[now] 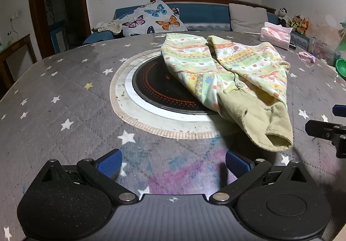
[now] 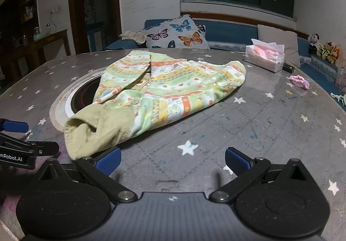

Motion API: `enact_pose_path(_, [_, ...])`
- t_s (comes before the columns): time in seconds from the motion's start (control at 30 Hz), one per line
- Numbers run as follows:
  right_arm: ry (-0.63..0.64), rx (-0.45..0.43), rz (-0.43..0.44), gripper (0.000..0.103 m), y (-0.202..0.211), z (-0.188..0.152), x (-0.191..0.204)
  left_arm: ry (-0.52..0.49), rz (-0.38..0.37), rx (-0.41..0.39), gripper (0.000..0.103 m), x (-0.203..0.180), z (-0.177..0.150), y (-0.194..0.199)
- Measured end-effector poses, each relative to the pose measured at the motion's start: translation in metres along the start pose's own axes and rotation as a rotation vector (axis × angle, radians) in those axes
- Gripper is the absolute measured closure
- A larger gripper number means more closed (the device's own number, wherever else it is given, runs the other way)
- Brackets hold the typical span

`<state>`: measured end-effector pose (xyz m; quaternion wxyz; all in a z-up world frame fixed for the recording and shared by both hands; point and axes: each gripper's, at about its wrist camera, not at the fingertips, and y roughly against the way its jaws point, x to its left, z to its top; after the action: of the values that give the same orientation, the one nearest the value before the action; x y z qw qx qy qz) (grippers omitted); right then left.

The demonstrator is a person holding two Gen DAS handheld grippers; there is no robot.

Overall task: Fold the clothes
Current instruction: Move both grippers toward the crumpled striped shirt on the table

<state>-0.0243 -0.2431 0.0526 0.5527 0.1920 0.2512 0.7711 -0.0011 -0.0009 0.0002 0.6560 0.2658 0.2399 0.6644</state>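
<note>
A small patterned green, yellow and orange garment (image 1: 229, 72) with a plain khaki cuffed end (image 1: 266, 124) lies loosely folded on the round star-print table (image 1: 64, 93). It partly covers a black round hotplate (image 1: 155, 87). In the right wrist view the garment (image 2: 168, 87) lies ahead, its khaki end (image 2: 95, 132) near my left finger. My left gripper (image 1: 173, 163) is open and empty, just short of the garment. My right gripper (image 2: 173, 160) is open and empty over bare table. Each gripper shows at the edge of the other's view.
A pink tissue box (image 2: 266, 57) stands at the table's far right, and a small pink cloth (image 2: 299, 81) lies near it. A sofa with a butterfly cushion (image 1: 151, 18) and soft toys (image 2: 324, 48) runs behind the table. A green object (image 1: 340, 65) sits at the right edge.
</note>
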Motion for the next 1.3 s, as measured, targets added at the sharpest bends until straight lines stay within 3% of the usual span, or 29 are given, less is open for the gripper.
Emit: enact_pose_path(1.3, [0.01, 0.033, 0.046, 0.0, 0.013, -0.019, 0.019, -0.049, -0.023, 0.035, 0.0, -0.023, -0.011, 0.019])
